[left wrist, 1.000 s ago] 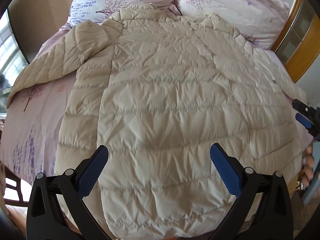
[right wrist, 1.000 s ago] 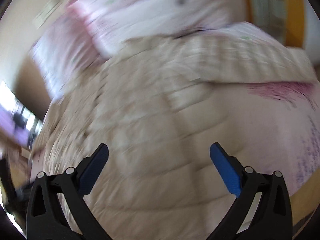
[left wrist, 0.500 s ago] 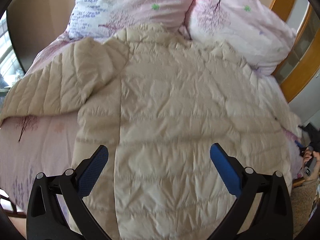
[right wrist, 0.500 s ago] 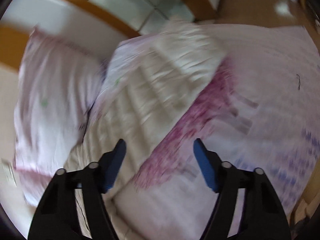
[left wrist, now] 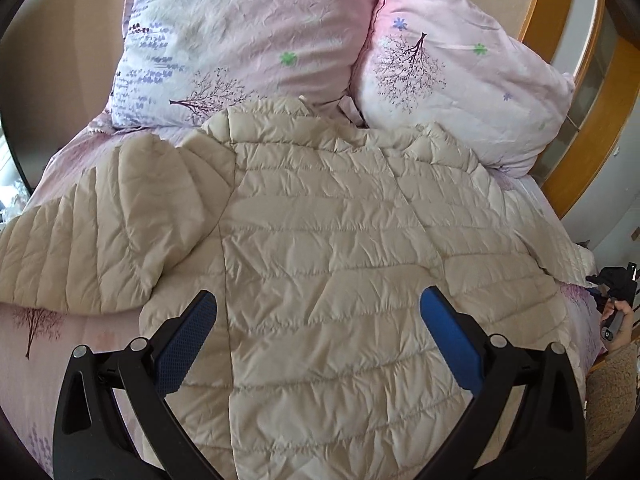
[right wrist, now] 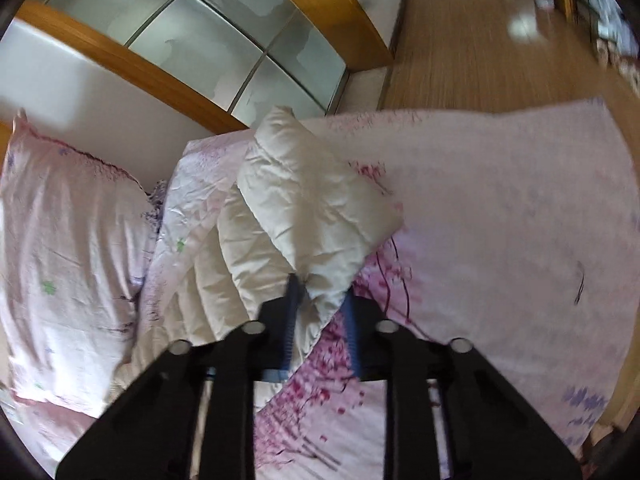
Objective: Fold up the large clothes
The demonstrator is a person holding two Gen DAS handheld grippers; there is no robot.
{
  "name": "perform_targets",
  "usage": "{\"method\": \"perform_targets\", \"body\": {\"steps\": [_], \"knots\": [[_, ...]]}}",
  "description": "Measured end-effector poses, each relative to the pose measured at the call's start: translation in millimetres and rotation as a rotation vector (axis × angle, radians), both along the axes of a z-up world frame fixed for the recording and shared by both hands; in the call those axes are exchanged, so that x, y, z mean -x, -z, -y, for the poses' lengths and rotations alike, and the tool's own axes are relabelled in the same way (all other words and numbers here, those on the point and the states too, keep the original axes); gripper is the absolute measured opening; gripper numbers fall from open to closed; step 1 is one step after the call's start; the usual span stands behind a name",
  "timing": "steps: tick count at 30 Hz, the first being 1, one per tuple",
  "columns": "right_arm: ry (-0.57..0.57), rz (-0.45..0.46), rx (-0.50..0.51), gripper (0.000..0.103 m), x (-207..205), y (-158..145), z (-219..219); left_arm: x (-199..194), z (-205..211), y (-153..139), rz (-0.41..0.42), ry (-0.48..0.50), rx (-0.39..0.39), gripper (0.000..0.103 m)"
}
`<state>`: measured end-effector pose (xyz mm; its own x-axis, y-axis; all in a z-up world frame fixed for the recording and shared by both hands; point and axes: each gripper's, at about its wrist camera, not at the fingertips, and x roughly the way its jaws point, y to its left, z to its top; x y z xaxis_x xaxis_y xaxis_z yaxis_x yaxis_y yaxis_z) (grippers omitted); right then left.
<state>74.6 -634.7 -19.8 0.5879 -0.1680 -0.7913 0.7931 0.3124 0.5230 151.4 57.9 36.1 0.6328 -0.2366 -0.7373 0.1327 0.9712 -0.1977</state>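
Note:
A large beige quilted down jacket (left wrist: 328, 248) lies flat, back up, on a pink bed. Its left sleeve (left wrist: 88, 240) spreads out to the left. My left gripper (left wrist: 318, 340) is open and empty, hovering above the jacket's lower middle. My right gripper (right wrist: 320, 304) is shut on the cuff end of the jacket's right sleeve (right wrist: 304, 208) at the bed's right side. The right gripper also shows small in the left wrist view (left wrist: 614, 296), held in a hand at the far right edge.
Two pink floral pillows (left wrist: 256, 32) (left wrist: 460, 88) lean at the head of the bed. A pink floral sheet (right wrist: 500, 208) covers the mattress. A wooden-framed glass door (right wrist: 224, 44) and wood floor (right wrist: 480, 32) lie beyond the right side.
My right gripper swung to the right sleeve and closed on its cuff. My left gripper moved forward over the jacket toward the pillows, still open.

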Motion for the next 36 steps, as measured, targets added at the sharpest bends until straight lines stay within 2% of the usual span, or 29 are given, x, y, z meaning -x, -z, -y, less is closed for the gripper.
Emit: {"method": "perform_targets", "body": {"steps": [3, 5, 8, 10, 15, 20, 24, 27, 28, 29, 30, 32, 34, 36], "knots": [[-0.031, -0.035, 0.109, 0.005, -13, -13, -11, -4, -1, 3, -0.006, 0.012, 0.032, 0.102], [-0.063, -0.041, 0.203, 0.004, -23, -30, -25, -5, -3, 4, -0.007, 0.028, 0.078, 0.102], [-0.163, 0.016, 0.33, 0.004, -37, -61, -58, -5, -6, 3, -0.002, 0.052, 0.181, 0.102], [-0.264, 0.088, 0.375, 0.004, -48, -82, -89, -7, -8, 2, -0.008, 0.064, 0.258, 0.102], [-0.629, 0.25, 0.451, 0.004, -79, -119, -204, -14, -3, 1, -0.039, 0.105, 0.406, 0.102], [-0.96, 0.315, 0.395, 0.004, -104, -107, -314, -27, 6, 7, -0.099, 0.132, 0.538, 0.1], [-1.155, 0.27, 0.343, 0.004, -113, -78, -382, -41, 18, 15, -0.15, 0.14, 0.628, 0.095], [-1.257, 0.225, 0.315, 0.005, -115, -57, -416, -49, 27, 21, -0.185, 0.145, 0.652, 0.093], [-1.294, 0.213, 0.299, 0.007, -114, -52, -423, -52, 32, 25, -0.203, 0.146, 0.657, 0.092], [-1.311, 0.204, 0.285, 0.015, -110, -50, -422, -55, 37, 29, -0.223, 0.148, 0.666, 0.092], [-1.325, 0.197, 0.274, 0.043, -109, -50, -426, -56, 39, 32, -0.233, 0.149, 0.671, 0.092], [-1.317, 0.212, 0.251, 0.079, -94, -53, -421, -61, 48, 40, -0.267, 0.151, 0.677, 0.091], [-1.299, 0.239, 0.222, 0.08, -81, -61, -411, -65, 53, 46, -0.29, 0.149, 0.678, 0.089], [-1.262, 0.252, 0.145, 0.08, -76, -67, -395, -68, 58, 50, -0.306, 0.142, 0.674, 0.086]]}}
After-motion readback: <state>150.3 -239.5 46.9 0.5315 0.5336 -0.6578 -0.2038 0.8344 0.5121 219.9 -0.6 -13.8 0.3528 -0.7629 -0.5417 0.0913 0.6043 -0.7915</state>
